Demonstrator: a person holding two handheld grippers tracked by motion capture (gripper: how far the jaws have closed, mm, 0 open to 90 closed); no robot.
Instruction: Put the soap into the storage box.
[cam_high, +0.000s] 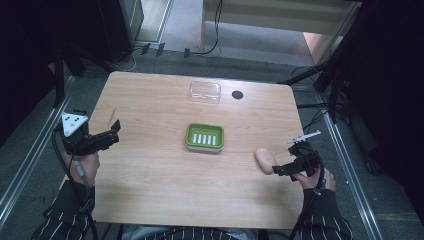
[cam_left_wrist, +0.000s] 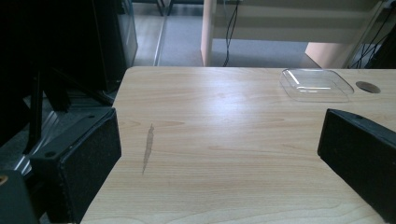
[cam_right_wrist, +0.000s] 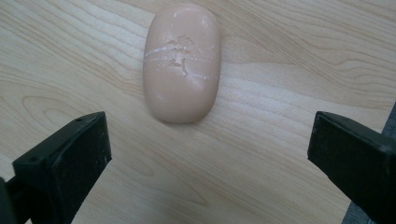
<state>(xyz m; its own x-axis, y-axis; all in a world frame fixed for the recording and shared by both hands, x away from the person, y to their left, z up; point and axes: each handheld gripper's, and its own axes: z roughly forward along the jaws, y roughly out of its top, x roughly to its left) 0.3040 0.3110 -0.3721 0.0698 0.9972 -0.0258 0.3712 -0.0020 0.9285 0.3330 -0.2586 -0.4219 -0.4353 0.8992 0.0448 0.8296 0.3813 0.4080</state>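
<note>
Surface: light wooden table (cam_high: 150, 170) is standing on grey floor, with dark stands and cables lying around it.
Green dish: slotted soap dish (cam_high: 204, 137) is sitting at the table's centre.
Clear lid: transparent tray (cam_high: 205, 92) is lying at 12 o'clock from the dish, with a small dark disc (cam_high: 237, 94) just beside it.
Soap: peach oval bar (cam_high: 264, 160) is lying at 4 o'clock from the dish, its top scratched in the right gripper view (cam_right_wrist: 181, 63).
Right gripper (cam_high: 280, 169): jaws are gaping wide, gripping nothing, the soap lying just ahead of them.
Left gripper (cam_high: 114, 134): hovering at 9 o'clock, jaws are spread wide and empty.
</note>
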